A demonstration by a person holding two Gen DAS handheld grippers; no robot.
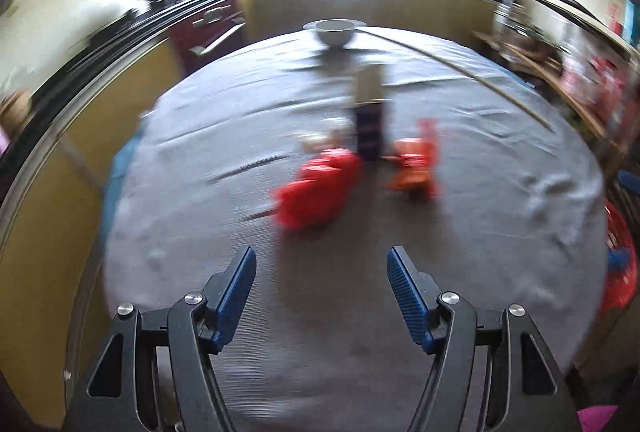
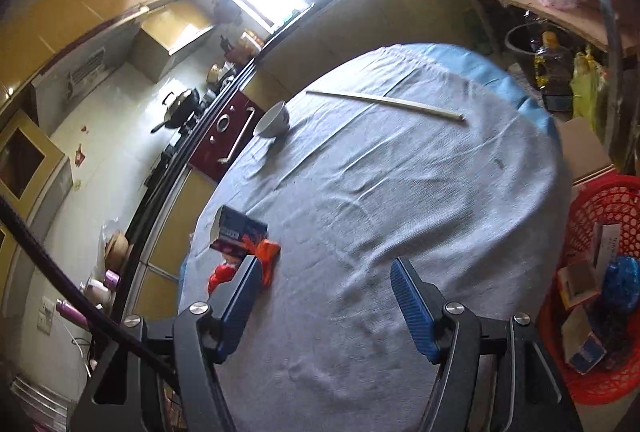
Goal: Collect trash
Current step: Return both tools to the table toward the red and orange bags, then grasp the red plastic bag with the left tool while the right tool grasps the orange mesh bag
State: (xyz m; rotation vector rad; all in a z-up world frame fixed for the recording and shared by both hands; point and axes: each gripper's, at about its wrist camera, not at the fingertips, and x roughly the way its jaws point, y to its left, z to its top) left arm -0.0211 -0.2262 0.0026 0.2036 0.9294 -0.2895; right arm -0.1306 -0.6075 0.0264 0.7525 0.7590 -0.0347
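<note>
The left gripper (image 1: 321, 274), fingers spread and empty, faces the red wrapper (image 1: 316, 188) lying dead ahead on the tabletop (image 1: 500, 216), long axis diagonal. The right gripper (image 2: 323, 286), also spread and empty, stands farther off.

Open cloth ahead, clutter mid-table

The grey tablecloth (image 2: 400, 192) lies bare in front; a dark box (image 2: 240, 228) and what seem, through blur, red wrappers (image 1: 316, 188) block the middle, with a bowl (image 2: 273, 120) and chopsticks (image 2: 384, 102) at the far edge
</note>
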